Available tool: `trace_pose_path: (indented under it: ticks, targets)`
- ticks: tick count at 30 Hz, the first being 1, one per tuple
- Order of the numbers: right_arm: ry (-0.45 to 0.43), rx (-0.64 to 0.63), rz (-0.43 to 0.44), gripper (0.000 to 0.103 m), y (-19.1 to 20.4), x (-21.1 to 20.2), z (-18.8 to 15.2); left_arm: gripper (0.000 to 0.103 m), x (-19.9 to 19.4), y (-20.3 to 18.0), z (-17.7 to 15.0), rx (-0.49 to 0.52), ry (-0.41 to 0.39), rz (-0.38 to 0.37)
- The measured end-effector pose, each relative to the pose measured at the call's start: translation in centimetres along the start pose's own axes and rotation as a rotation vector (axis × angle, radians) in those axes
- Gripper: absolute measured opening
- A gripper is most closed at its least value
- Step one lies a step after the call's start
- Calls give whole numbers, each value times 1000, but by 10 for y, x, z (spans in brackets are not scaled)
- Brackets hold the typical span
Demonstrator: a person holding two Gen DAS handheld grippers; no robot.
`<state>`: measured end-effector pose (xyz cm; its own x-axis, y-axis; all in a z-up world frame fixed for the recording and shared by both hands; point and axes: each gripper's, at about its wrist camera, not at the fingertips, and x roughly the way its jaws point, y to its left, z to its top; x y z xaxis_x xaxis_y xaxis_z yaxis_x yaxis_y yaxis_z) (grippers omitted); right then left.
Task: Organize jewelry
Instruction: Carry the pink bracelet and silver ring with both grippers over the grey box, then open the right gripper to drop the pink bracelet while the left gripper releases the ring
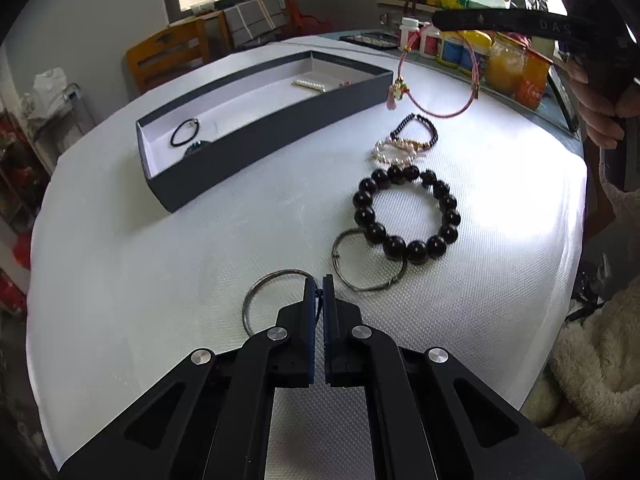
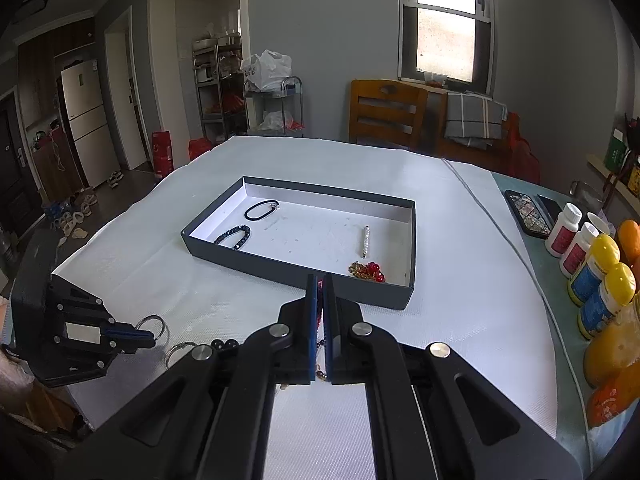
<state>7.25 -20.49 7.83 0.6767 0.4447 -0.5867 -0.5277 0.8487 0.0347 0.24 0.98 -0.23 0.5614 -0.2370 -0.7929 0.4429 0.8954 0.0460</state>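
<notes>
Currently the left gripper (image 1: 319, 294) is pinching the thin metal bangle (image 1: 264, 292) at its rim, flat on the white tablecloth (image 1: 160, 280), beside the black bead bracelet (image 1: 406, 216). The right gripper (image 2: 319, 292) is clamping a pink cord bracelet (image 1: 436, 92), hanging lengthwise downward. Risk: thin rim slipping free during lifting toward the box (image 2: 304, 276).

The box (image 1: 224, 160) sits on the table (image 1: 160, 280), bracelets (image 1: 406, 216) to its right, jars (image 1: 504, 64) behind.

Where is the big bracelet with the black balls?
In the left wrist view, the black bead bracelet lies on the white cloth, right of the grey box, between the pearl bracelet and a thin metal bangle.
</notes>
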Motion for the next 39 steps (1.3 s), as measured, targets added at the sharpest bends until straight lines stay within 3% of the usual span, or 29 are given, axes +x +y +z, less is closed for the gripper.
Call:
trace_pose_path:
  ticks: [9,17,24,39]
  targets:
    - [-30,2,6,2,-5,16,36,3,-33,17,74,33,-150,83]
    - [-37,35,-3,2,-5,59,66,3,27,33,145,20,-158,172]
    - [7,83,-17,2,-9,116,58,3,87,51,152,-87,-99,139]
    - [172,149,-34,2,-30,170,26,4,120,59,137,-130,-28,106]
